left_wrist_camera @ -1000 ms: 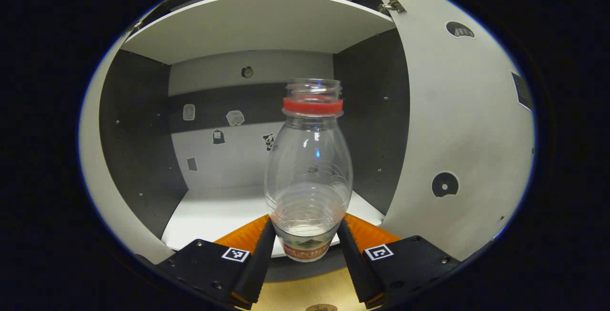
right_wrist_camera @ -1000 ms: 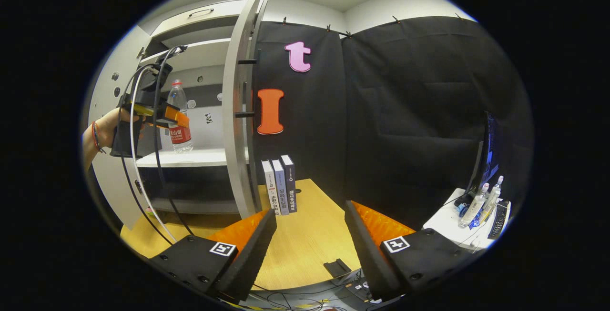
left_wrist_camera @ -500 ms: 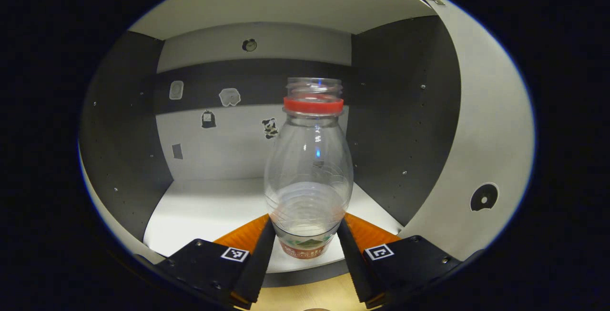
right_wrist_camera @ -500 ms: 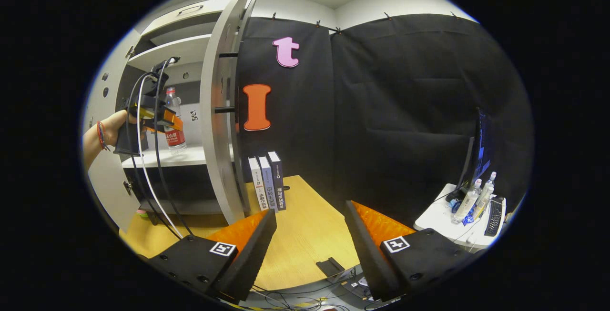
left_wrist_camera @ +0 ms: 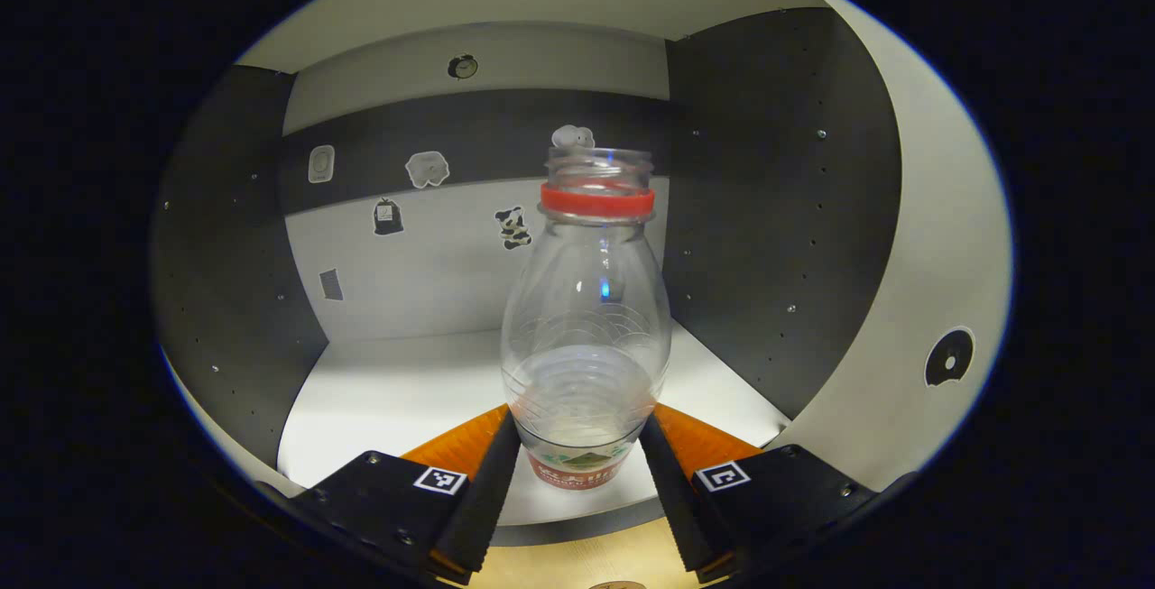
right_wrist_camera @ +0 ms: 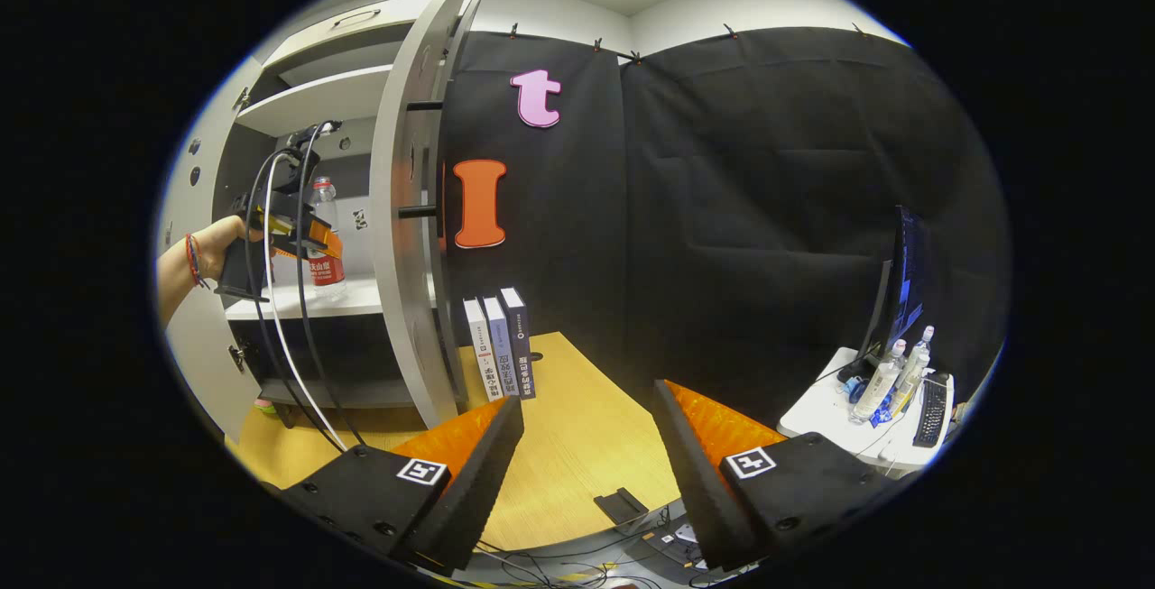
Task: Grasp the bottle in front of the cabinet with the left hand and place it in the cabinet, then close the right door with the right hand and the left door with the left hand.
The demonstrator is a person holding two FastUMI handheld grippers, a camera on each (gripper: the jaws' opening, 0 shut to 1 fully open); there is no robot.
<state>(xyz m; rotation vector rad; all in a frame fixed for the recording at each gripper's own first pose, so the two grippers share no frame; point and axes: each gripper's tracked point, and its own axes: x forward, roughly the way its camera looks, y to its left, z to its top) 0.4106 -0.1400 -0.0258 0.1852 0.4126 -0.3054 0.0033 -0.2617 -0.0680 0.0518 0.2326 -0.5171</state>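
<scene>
A clear plastic bottle (left_wrist_camera: 586, 318) with a red neck ring and red label stands upright between the fingers of my left gripper (left_wrist_camera: 577, 481), which is shut on its lower body. It is held over the white shelf (left_wrist_camera: 397, 400) inside the open cabinet. In the right gripper view the bottle (right_wrist_camera: 325, 233) and the left gripper (right_wrist_camera: 293, 228), held by a hand, sit at the cabinet's shelf on the far left. The right door (right_wrist_camera: 411, 210) stands open, edge-on. My right gripper (right_wrist_camera: 586, 472) is open over the wooden table (right_wrist_camera: 559, 445), holding nothing.
Stickers dot the cabinet's back wall (left_wrist_camera: 451, 237). The left door (right_wrist_camera: 194, 210) is open beside the hand. Three books (right_wrist_camera: 501, 345) stand on the table by the right door. A side table (right_wrist_camera: 866, 418) with bottles and a monitor is at the far right. Cables lie near the table's front edge.
My left gripper has carried the bottle deeper into the cabinet, over the shelf. The right gripper view has shifted slightly, with the cabinet farther to the left.
</scene>
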